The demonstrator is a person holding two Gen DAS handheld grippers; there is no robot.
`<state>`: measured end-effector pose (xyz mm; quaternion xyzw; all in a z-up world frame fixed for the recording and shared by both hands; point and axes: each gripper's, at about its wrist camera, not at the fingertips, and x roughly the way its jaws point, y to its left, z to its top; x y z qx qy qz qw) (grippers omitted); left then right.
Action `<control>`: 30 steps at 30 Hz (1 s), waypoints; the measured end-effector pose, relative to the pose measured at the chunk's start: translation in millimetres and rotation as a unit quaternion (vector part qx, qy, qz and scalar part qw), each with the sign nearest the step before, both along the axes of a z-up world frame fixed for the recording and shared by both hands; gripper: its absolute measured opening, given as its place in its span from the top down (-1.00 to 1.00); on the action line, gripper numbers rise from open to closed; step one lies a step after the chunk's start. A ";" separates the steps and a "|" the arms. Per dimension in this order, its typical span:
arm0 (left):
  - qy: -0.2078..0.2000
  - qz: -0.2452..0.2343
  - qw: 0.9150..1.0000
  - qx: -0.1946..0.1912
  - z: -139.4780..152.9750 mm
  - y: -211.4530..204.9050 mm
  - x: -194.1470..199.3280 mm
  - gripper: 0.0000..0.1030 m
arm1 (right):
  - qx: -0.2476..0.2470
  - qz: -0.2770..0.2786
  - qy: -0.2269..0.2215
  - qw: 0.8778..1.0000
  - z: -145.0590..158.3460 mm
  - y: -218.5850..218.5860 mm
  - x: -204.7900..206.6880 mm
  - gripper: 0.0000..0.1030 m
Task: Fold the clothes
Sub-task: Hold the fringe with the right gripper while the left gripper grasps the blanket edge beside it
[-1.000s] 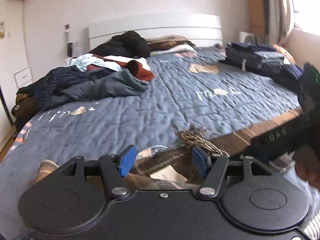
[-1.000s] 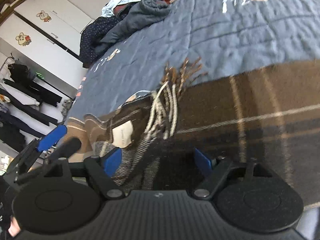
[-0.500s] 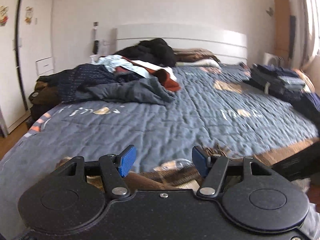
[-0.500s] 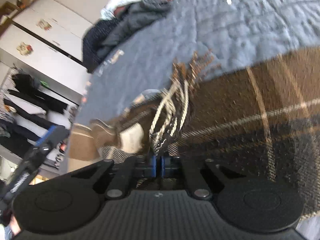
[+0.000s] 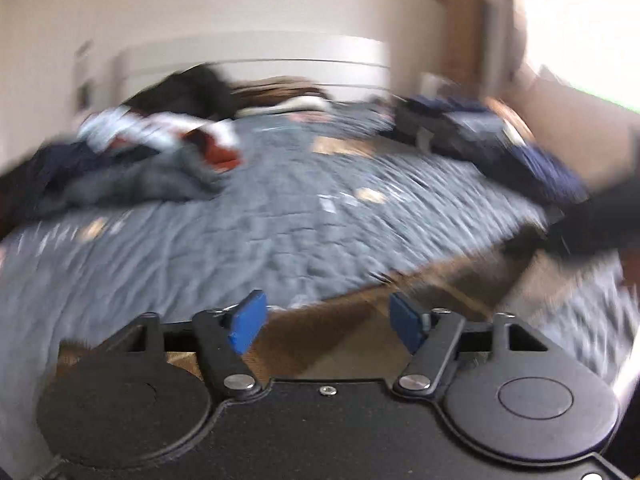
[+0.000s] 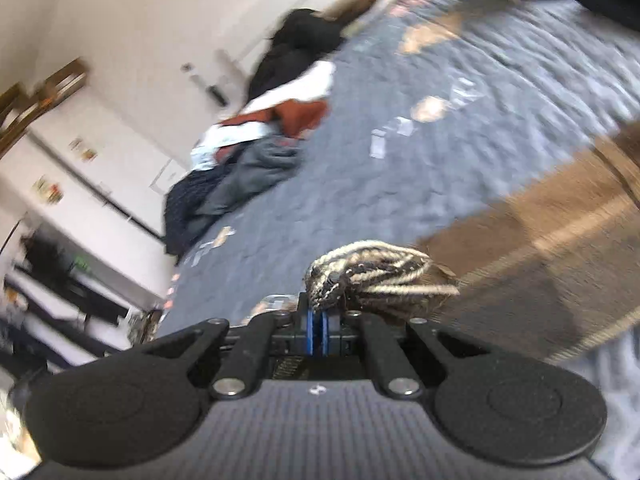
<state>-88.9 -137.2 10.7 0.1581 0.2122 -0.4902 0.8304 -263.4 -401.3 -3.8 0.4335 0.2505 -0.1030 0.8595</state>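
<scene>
A brown plaid scarf [image 6: 540, 252] with a twisted cream-and-brown fringe [image 6: 372, 274] lies across the near edge of a bed with a grey-blue quilt [image 6: 400, 184]. My right gripper [image 6: 319, 326] is shut on the fringe, which bunches up just above its blue pads. In the left wrist view, which is blurred, the scarf [image 5: 352, 324] runs under my left gripper [image 5: 326, 320], whose blue fingers [image 5: 248, 320] stand open over it without holding it. The other gripper shows as a dark shape [image 5: 592, 220] at the right.
A heap of unfolded clothes [image 5: 132, 160] lies at the bed's far left, a stack of folded dark clothes [image 5: 472, 128] at the far right. White headboard [image 5: 256, 56] behind. White wardrobe [image 6: 80, 184] and hanging clothes stand left of the bed.
My right gripper went from open to shut on the scarf's fringe and has lifted it, tilting toward the bed. The left gripper stayed open and swung quickly, blurring its view.
</scene>
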 end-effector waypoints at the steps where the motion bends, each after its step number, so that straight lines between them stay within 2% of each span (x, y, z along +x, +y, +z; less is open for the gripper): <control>1: -0.024 -0.013 1.000 0.016 -4.9 -7.3 -11.4 -0.42 | 0.003 -0.006 0.000 1.000 -2.8 -3.7 -2.9 0.92; 4: -0.092 -0.038 0.993 0.058 -22.7 -25.4 -39.9 -0.42 | 0.015 -0.010 -0.017 1.000 -2.2 -10.1 -8.2 0.92; 6: -0.139 -0.045 0.986 0.083 -33.4 -36.0 -53.6 -0.42 | 0.021 -0.010 -0.035 0.999 3.5 -12.1 -10.0 0.92; 10: -0.176 -0.043 0.978 0.106 -45.7 -44.8 -62.5 -0.42 | 0.021 -0.017 -0.070 0.997 22.6 -20.3 -14.7 0.92; 12: -0.202 -0.037 0.971 0.125 -51.1 -47.9 -62.0 -0.42 | 0.020 -0.023 -0.086 0.996 31.4 -27.5 -18.4 0.92; 19: -0.199 -0.069 0.970 0.117 -53.9 -53.7 -80.2 -0.43 | 0.018 -0.089 -0.115 0.989 45.8 -69.2 -44.4 0.92; 22: -0.198 -0.083 0.970 0.114 -55.1 -56.2 -88.1 -0.43 | 0.011 -0.098 -0.122 0.988 50.7 -75.2 -49.2 0.92; 26: -0.248 -0.085 0.953 0.149 -77.5 -72.4 -98.4 -0.44 | 0.001 -0.096 -0.128 0.987 56.6 -76.8 -52.2 0.92; 28: -0.251 -0.068 0.952 0.161 -82.3 -75.1 -90.4 -0.43 | -0.004 -0.100 -0.132 0.986 59.9 -78.7 -57.9 0.92; 30: -0.245 -0.042 0.954 0.169 -83.2 -74.8 -78.4 -0.43 | -0.006 -0.109 -0.138 0.984 63.1 -83.9 -67.1 0.92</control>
